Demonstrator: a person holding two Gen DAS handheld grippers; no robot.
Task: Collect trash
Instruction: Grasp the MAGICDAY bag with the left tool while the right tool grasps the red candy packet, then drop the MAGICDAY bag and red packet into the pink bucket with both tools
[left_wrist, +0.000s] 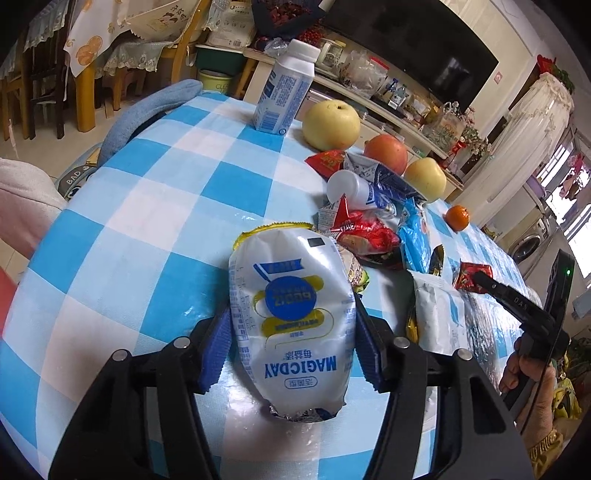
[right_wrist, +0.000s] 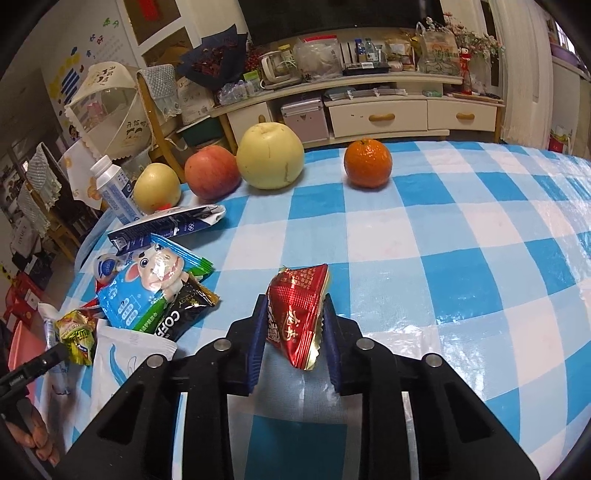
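Pinching white pouch: left gripper; right gripper clamps red wrapper; orange clearest right view

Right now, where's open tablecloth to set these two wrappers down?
Free: checked cloth right of the red wrapper, below the orange; also left of the white pouch, below the upright bottle. Crowded: the wrapper pile between the grippers.

A blue-and-white checked cloth covers the worktop. Beyond its far edge stands a cream TV cabinet with two drawers, its top crowded, under a dark screen. Wooden chairs stand off the left corner. White curtains and what looks like a washing machine sit off the right edge.
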